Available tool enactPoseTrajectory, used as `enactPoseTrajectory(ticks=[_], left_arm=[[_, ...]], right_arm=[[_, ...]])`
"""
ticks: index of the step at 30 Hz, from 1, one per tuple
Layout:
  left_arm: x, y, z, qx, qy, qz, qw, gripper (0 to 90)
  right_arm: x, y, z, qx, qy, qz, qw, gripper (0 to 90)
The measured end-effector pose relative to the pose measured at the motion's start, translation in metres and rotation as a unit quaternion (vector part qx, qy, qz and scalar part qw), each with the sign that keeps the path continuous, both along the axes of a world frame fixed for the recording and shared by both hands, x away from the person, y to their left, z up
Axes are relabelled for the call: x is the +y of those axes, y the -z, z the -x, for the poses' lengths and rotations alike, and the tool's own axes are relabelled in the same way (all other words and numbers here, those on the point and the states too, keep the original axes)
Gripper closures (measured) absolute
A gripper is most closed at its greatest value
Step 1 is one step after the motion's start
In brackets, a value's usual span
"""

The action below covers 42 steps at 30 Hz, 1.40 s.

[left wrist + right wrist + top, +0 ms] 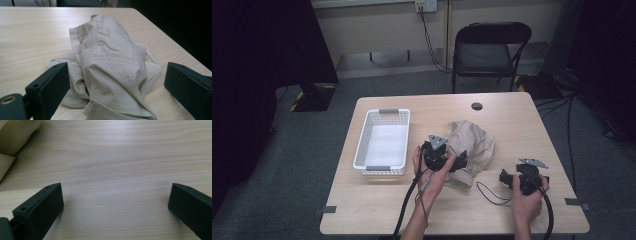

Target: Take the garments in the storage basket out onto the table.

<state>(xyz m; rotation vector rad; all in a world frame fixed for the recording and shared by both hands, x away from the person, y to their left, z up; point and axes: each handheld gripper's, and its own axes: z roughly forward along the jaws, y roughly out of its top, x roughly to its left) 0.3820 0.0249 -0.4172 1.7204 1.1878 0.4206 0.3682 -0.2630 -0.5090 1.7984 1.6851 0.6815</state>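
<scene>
Wooden table [377, 200]: white basket [382, 141] at left, crumpled beige garment [112, 67] at centre.

We hold left gripper [115, 87] wide open, jaws either side of garment's near end; best we bite thick seamed fold, not loose hem.

Right gripper [116, 205] gapes over bare wood, just beside garment.

No readable writing.

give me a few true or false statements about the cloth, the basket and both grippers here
1. The beige garment lies crumpled on the table. True.
2. The left gripper is shut on the garment. False: its jaws stand open on either side of it.
3. The white basket holds the garment. False: the basket is empty, left of the garment.
4. The right gripper is open over bare wood. True.
5. A folding chair stands beyond the table. True.
</scene>
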Motion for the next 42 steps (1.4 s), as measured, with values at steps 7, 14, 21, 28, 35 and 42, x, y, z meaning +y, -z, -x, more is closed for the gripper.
enactPoseTrajectory(ticks=[7, 14, 21, 28, 35, 42], left_arm=[[0.003, -0.007, 0.009, -0.014, 0.011, 0.004, 0.9998, 6.3], [0.002, -0.011, 0.019, -0.029, 0.008, -0.013, 0.9995, 7.7], [0.002, -0.014, 0.033, -0.038, 0.011, -0.031, 0.9987, 7.1], [0.009, -0.012, 0.042, -0.039, 0.010, -0.031, 0.9987, 5.6], [0.015, -0.012, 0.050, -0.033, 0.014, -0.029, 0.9989, 5.3], [0.015, -0.006, 0.057, -0.020, 0.026, -0.038, 0.9987, 7.5]], right_arm=[[0.000, 0.000, 0.000, 0.000, 0.000, 0.000, 1.0000, 0.0], [0.000, 0.000, 0.000, 0.000, 0.000, 0.000, 1.0000, 0.0], [0.000, 0.000, 0.000, 0.000, 0.000, 0.000, 1.0000, 0.0], [0.000, 0.000, 0.000, 0.000, 0.000, 0.000, 1.0000, 0.0], [0.000, 0.000, 0.000, 0.000, 0.000, 0.000, 1.0000, 0.0], [0.000, 0.000, 0.000, 0.000, 0.000, 0.000, 1.0000, 0.0]])
